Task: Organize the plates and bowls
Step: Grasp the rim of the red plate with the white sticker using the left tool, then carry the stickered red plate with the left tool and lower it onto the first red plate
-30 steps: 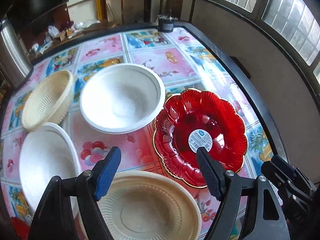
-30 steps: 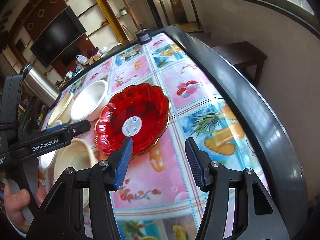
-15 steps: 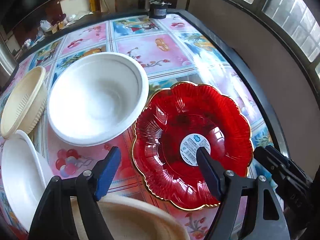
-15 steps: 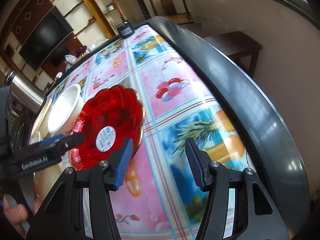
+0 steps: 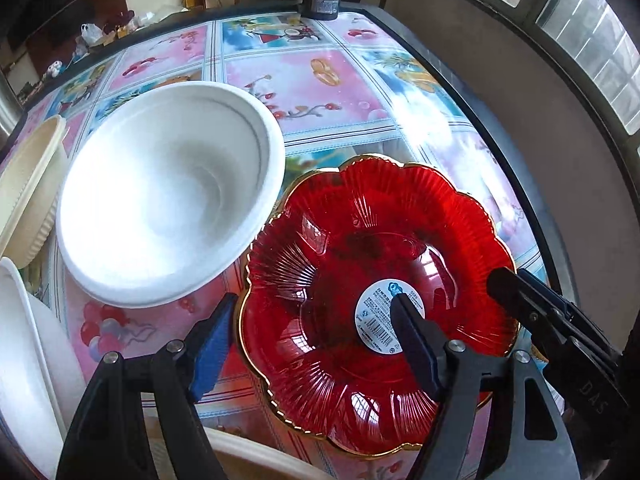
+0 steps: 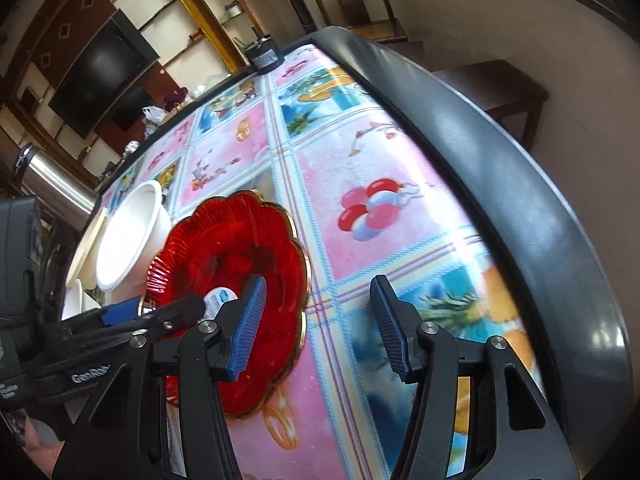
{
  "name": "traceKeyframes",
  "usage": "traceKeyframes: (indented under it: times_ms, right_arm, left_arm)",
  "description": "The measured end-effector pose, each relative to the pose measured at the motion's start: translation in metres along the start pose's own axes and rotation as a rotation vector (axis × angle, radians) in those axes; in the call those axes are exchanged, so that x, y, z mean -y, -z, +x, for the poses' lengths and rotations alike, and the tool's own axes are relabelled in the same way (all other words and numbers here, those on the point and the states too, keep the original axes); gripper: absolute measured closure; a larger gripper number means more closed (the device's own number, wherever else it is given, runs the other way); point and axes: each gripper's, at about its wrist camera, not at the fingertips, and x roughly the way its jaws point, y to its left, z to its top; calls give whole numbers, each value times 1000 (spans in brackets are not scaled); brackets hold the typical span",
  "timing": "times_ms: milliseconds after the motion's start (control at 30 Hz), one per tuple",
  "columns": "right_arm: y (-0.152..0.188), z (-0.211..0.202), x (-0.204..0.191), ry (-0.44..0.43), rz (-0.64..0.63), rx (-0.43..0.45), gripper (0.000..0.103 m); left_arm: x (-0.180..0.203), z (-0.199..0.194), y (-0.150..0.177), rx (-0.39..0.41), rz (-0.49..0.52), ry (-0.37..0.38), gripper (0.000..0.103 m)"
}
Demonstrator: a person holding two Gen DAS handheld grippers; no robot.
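Observation:
A red scalloped glass plate [image 5: 372, 264] with a gold rim and a round sticker lies on the table; it also shows in the right wrist view [image 6: 236, 264]. My left gripper [image 5: 316, 344] is open, its jaws spread over the plate's near-left part. A white bowl [image 5: 168, 208] stands just left of the plate, touching its rim. A cream ribbed bowl [image 5: 28, 188] sits further left. My right gripper [image 6: 318, 320] is open and empty, above the plate's right rim and the tablecloth.
The table [image 6: 480, 152] has a colourful picture cloth and a dark raised edge on the right. Another white bowl [image 5: 24, 352] and a cream plate rim [image 5: 256, 456] lie at the near left. A black round object [image 5: 325, 0] stands at the far edge. A steel urn [image 6: 52, 184] stands far left.
Both grippers have moved forward and lower toward the red plate, which now looks larger. The cream plate has slid almost out of the left wrist view. Both grippers stay open.

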Motion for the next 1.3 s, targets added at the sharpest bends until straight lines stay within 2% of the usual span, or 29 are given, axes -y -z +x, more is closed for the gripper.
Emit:
traceKeyframes:
  times_ms: [33,67,100,200,333,400,633,867,1167,1300]
  right_arm:
    - [1,2,-2,-9,-4,-2,68]
    - [1,5,-4,-17,-10,-10,76]
    - [2,8,-4,-22,-14,-14,78]
    - [5,11,-10,-2,-37,-9,79]
    - [8,7,-14,2,-48,7,79]
    - [11,2,-18,31,-74,25,79]
    - [16,-21,-20,52,-87,75,79]
    - [22,-48,-28,43,-100,110,79]
    - [35,-86,-66,-2,-171,145,79]
    - [54,-101,-96,-34,-222,157,79]
  left_arm:
    - [3,1,0,11,17,-22,36]
    - [4,0,0,17,26,-40,43]
    - [5,0,0,22,32,-62,55]
    - [-1,-1,-2,36,7,-81,69]
    - [-2,-4,-1,45,4,-91,70]
    - [2,-8,1,52,18,-98,70]
    - [6,-28,6,84,19,-80,70]
    - [6,-56,16,120,26,-73,70]
    - [-17,-111,36,207,0,-101,70]
    - [-36,-137,56,250,-17,-130,70]
